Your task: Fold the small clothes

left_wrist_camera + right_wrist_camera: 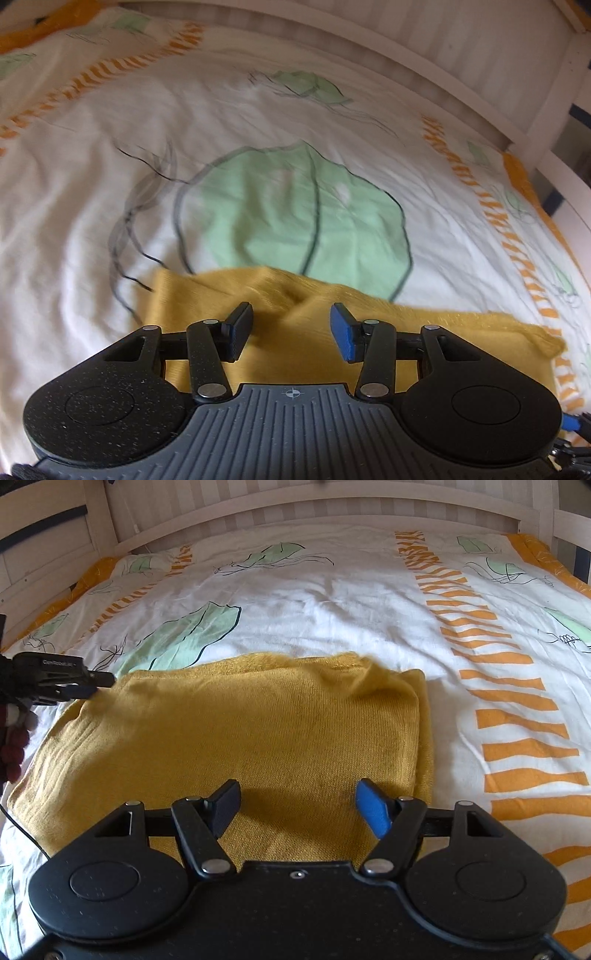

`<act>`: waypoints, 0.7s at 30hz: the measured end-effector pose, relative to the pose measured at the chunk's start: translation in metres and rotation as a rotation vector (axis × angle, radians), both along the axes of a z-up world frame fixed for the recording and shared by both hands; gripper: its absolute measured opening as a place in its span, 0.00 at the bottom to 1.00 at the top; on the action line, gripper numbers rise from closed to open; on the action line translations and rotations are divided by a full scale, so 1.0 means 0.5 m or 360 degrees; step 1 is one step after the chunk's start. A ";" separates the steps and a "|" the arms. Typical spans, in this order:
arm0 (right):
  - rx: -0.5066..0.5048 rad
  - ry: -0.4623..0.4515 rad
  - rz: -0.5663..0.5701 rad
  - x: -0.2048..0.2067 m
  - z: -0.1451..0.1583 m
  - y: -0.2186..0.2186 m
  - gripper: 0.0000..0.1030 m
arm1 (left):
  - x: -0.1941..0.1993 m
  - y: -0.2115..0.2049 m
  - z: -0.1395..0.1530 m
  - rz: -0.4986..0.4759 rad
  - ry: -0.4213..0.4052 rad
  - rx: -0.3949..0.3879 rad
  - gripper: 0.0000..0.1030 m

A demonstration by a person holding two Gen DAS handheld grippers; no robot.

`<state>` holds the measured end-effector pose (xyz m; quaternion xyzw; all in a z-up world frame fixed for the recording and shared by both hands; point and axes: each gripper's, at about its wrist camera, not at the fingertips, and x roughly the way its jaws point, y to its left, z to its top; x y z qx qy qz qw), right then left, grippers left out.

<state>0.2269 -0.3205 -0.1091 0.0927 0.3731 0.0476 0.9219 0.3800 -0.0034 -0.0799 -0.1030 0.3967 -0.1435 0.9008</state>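
Nearest the right wrist lens: right gripper [297, 808], spread wide, nothing between the pads, poised just over the near edge of the mustard knit garment [236, 738]

Garment lying on the patterned duvet [369, 602], already doubled over, judging by the two stacked edges along its 3 o'clock side; far corner at 1 o'clock rumpled and blurred

At 9 o'clock in the same view, left gripper [86, 686] reaching in low at the garment's far-left corner, touching or just beside the cloth; whether anything is pinched there, impossible to tell from this side

From the left wrist view: left gripper [291, 328] also gaping wide, empty, hanging over a raised ridge of the garment [295, 332]; picture smeared, so probably in motion

Likely reason for the arrangement: one claw at each of two opposite ends, so that both ends can be lifted level and laid over together for a further fold

White slatted bed frame [332, 506] across 12 o'clock, well apart from the work

Risk, as a judgement: loose knit snagging or only the top layer being caught
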 end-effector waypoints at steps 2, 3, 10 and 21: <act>0.0004 0.0001 -0.0002 -0.001 0.000 -0.001 0.71 | -0.005 0.027 0.010 0.0040 -0.0019 -0.0053 0.44; 0.0005 0.0002 -0.0003 -0.001 0.000 -0.001 0.71 | -0.005 0.034 0.013 0.0061 -0.0020 -0.0054 0.44; 0.0002 0.0004 -0.0001 0.001 -0.002 0.003 0.73 | 0.003 0.034 0.005 -0.0051 0.0007 0.0134 0.44; -0.0004 0.0005 0.0003 0.002 -0.004 0.005 0.74 | 0.016 -0.006 -0.014 -0.0215 0.0037 0.0239 0.23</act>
